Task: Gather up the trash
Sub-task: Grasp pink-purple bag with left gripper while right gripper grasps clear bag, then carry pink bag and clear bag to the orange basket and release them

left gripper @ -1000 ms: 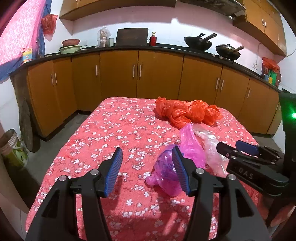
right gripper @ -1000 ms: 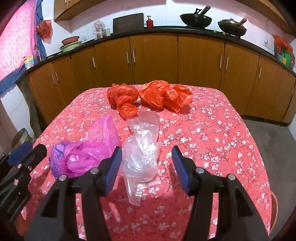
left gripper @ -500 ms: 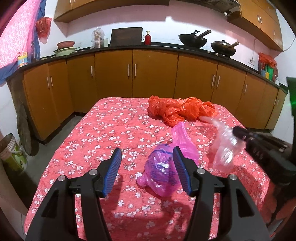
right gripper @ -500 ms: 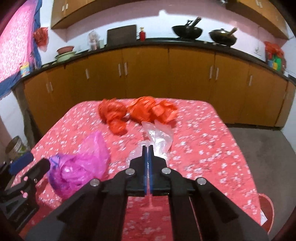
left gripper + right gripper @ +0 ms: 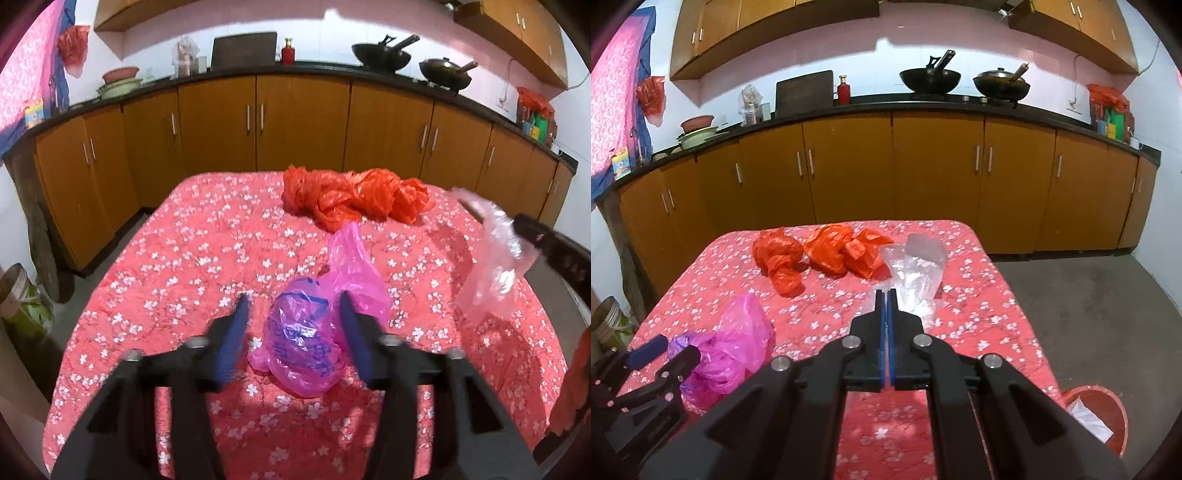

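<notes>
**A:** While the cabinets (image 5: 934,177) run along the far wall, what carries the trash?

**B:** My tabletop (image 5: 207,243), under a red cloth with white blossoms. Largest item on it: the orange bags (image 5: 354,197), a crumpled heap at the far end, well apart from both of my tools.

**A:** Next in size?

**B:** The pink bag (image 5: 314,332), printed in blue, lying on the cloth at the near middle. My left hand-held gripper (image 5: 291,306) sits around it, one blue pad to each side. Its jaws have just been closing with the bag between them. The right pad looks to touch the plastic; the left pad shows a gap of cloth. Not clamped yet.

**A:** And the clear bag?

**B:** The clear bag (image 5: 916,277) is off the cloth, hanging crumpled from my right hand-held gripper (image 5: 886,295). Pads are pressed together with the thin film pinched at their tips. From the left wrist view it dangles above the right edge of the tabletop.

**A:** Anything on the floor?

**B:** A red bin (image 5: 1097,417) at lower right, beside the tabletop's near corner, with something white inside. Contents too small to identify.
</notes>
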Available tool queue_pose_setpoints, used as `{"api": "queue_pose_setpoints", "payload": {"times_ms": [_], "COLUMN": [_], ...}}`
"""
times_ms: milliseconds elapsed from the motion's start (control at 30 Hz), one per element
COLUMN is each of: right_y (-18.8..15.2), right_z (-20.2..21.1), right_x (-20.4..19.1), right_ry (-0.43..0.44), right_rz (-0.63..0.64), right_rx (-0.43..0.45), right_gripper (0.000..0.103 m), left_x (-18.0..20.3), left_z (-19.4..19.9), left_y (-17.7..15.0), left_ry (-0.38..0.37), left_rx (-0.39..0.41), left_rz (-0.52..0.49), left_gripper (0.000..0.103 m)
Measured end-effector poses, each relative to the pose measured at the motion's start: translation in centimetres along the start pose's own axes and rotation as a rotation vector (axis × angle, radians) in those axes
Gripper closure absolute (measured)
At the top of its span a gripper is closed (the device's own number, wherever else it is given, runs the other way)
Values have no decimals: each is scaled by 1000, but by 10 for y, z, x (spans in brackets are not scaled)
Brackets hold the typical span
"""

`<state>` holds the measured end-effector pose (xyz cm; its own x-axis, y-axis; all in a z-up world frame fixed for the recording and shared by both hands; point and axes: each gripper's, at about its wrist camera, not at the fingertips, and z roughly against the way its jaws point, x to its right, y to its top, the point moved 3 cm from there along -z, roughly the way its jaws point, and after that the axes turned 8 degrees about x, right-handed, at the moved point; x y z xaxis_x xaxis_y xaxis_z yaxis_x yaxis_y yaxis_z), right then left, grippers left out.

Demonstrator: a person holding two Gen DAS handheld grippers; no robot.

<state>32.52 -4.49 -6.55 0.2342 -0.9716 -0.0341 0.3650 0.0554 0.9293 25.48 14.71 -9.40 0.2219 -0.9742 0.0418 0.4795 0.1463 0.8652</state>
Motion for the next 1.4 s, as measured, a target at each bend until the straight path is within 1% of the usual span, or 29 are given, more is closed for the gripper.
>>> {"api": "queue_pose_setpoints", "payload": {"times_ms": [33,100,200,433,700,1100,1300,1400], "right_y": [1,3,5,12,19,21,14,11], "right_z": [0,2,6,16,34,61,87,99], "right_x": [1,4,8,19,35,82,118,139], "right_ry": [-1,-4,-7,-13,-29,-99,-174,-220], "right_rz": [-2,-3,-3,-22,-26,-44,-10,-2], "right_rx": [1,3,13,38,67,100,135,151], "right_gripper": [100,100,100,100,100,100,100,100], "left_x": [0,1,2,3,26,80,120,147], "left_z": [-2,-2,1,24,39,52,57,59], "left_y": [0,1,3,29,43,52,49,43], "left_ry": [-6,-2,9,-9,-39,-115,-180,-221], "left_rx": [-8,0,19,103,147,176,169,161], "left_rz": [6,-6,-12,6,-10,-53,-72,-93], "left_gripper": [72,79,82,83,83,83,83,83]}}
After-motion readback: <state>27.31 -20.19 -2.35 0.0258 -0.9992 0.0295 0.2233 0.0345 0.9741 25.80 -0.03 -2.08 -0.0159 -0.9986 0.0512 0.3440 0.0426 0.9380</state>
